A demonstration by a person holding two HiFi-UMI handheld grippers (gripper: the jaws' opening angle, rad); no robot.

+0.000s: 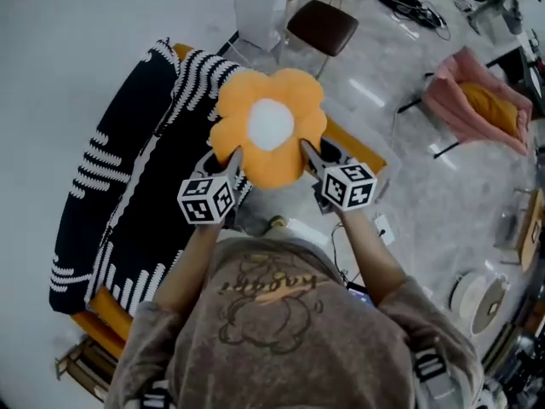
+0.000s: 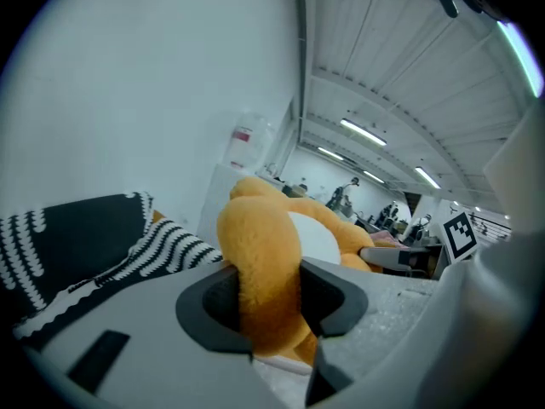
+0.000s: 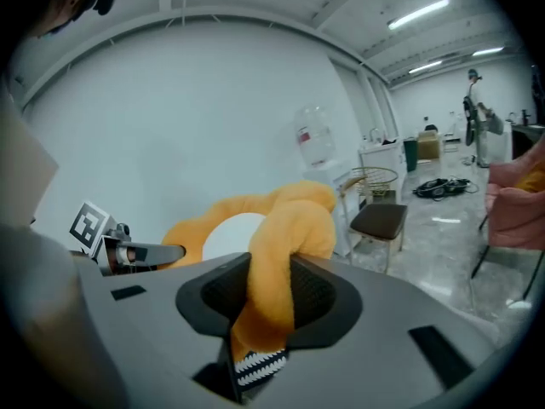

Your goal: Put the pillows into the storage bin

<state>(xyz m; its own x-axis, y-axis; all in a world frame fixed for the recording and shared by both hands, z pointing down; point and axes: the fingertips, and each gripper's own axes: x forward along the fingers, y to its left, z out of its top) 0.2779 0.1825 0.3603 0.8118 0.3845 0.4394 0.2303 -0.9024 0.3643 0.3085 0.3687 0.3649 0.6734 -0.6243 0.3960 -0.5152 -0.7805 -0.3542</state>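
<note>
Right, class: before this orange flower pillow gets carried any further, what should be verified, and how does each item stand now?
1. Left hand-held gripper shut on a petal of the orange flower-shaped plush pillow: ok.
2. Right hand-held gripper shut on the opposite petal: ok.
3. Pillow held up evenly between both: ok.
4. Storage bin in sight: cannot tell.
5. Black-and-white striped pillows packed away: not ok, they lie on the orange seat.

Orange flower pillow (image 1: 269, 135) with white centre, held up off the floor. Left gripper (image 1: 232, 158) pinches its lower-left petal, right gripper (image 1: 308, 152) its lower-right petal. Black-white striped blanket (image 1: 128, 194) lies below-left. Brown chair (image 1: 322, 25) beyond, pink chair (image 1: 477, 100) at right.
</note>
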